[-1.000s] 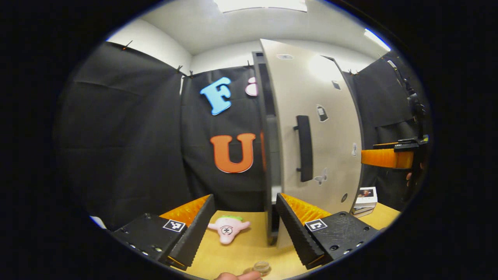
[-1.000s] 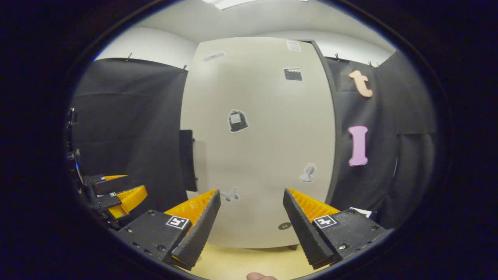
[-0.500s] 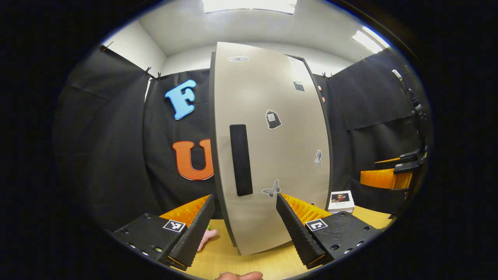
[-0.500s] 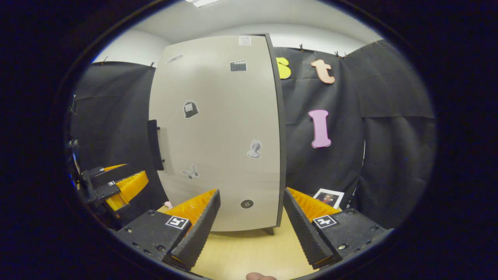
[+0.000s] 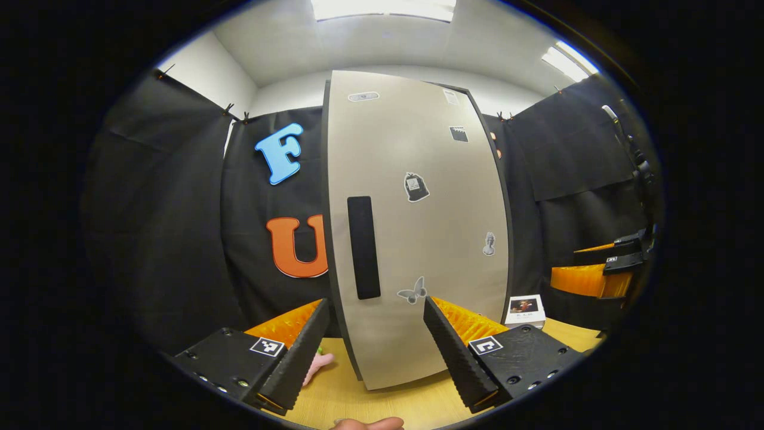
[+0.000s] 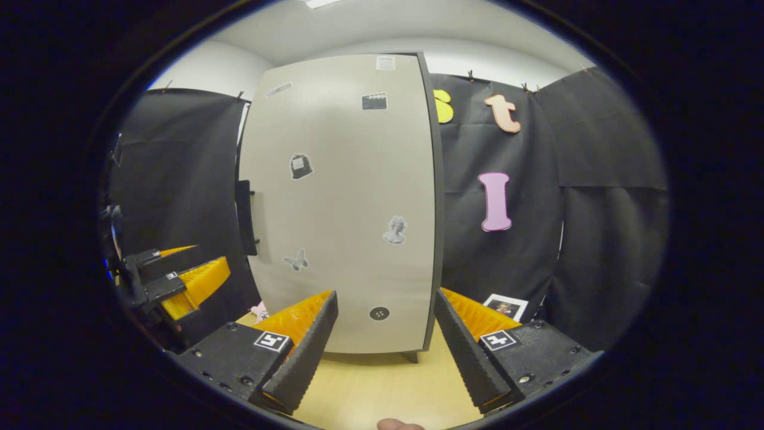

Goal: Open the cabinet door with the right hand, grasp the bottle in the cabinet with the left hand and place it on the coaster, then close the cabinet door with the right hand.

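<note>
**Operator:** What does the figure show, and where do I stand in the task?

**Legend:** The cabinet door (image 5: 418, 239) lies across the cabinet front and looks flush with it, so anything behind it is hidden. Your left gripper (image 5: 376, 352) is spread wide and holds nothing. Your right gripper (image 6: 385, 346) is equally wide and empty. Both hover over the table (image 5: 418, 406), short of the door. Nothing here settles which door step this is. If it is the opening, that falls to your right hand.

**Operator:** How do I do that well?

**Legend:** The handle (image 5: 363, 248) is a dark vertical bar near the door's left edge, so the hinge is probably on the right. In the right gripper view the handle (image 6: 245, 218) sits far to the left, so turn that way first. Set one finger on each side of the bar at mid-height and close firmly. Then pull along an arc, not straight back. Your left gripper faces the handle side, which is likely in the door's sweep, so draw it aside before you pull.

**Operator:** And the count?

**Legend:**
- Door: one.
- Handle: one.
- Grippers: two.
- Stickers on the door, counted in the right gripper view: seven.
- Pink plush toy (image 5: 319, 362): one, on the table left of the door.
- Small picture box (image 5: 524, 306): one, to the right of the door.
</note>
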Demonstrator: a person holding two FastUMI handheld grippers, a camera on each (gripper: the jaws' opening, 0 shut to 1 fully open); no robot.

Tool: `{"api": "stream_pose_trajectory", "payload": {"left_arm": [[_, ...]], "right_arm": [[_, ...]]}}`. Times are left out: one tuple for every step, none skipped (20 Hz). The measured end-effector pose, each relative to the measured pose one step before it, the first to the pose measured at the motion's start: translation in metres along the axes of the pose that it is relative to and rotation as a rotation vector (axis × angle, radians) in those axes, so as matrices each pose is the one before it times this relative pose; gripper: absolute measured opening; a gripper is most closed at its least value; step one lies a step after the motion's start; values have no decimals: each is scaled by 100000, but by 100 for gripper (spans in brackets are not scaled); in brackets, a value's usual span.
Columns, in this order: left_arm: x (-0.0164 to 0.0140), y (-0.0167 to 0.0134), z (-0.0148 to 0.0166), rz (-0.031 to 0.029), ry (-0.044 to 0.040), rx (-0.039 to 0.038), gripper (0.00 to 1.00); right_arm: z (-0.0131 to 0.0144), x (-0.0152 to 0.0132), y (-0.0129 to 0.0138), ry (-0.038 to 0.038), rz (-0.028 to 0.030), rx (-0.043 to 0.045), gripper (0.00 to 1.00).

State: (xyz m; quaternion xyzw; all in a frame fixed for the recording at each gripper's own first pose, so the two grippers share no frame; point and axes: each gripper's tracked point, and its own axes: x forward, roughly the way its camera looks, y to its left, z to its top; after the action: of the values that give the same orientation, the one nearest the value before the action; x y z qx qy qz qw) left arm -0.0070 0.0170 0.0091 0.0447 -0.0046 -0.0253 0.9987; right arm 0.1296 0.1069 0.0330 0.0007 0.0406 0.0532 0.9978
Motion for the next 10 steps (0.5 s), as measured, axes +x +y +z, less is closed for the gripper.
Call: {"api": "stream_pose_trajectory", "payload": {"left_arm": [[-117, 73, -113, 39, 185, -91, 96], [-118, 51, -8, 267, 186, 58, 96], [-222, 115, -141, 136, 369, -12, 96], [-84, 86, -146, 96, 268, -96, 96], [-87, 122, -47, 262, 295, -122, 96], [-65, 45, -50, 218, 206, -101, 96], [-118, 49, -91, 233, 250, -189, 96], [-31, 16, -28, 149, 171, -271, 96], [-33, 15, -76, 70, 209, -356, 96], [-53, -64, -131, -170, 182, -270, 96]], "right_arm": [[-100, -78, 33, 120, 318, 32, 99], [-25, -79, 87, -61, 274, 158, 100], [-40, -163, 64, -51, 98, 92, 99], [-53, -68, -8, 109, 276, -67, 100], [-51, -140, 49, 222, 157, -212, 100], [-77, -157, 30, 263, 146, -309, 100], [-114, -124, -71, 189, 87, -318, 100], [-76, -170, -57, 161, 60, -241, 100], [-142, -196, -95, 219, -67, -99, 100], [-84, -176, -127, 317, -143, 46, 100]]}}
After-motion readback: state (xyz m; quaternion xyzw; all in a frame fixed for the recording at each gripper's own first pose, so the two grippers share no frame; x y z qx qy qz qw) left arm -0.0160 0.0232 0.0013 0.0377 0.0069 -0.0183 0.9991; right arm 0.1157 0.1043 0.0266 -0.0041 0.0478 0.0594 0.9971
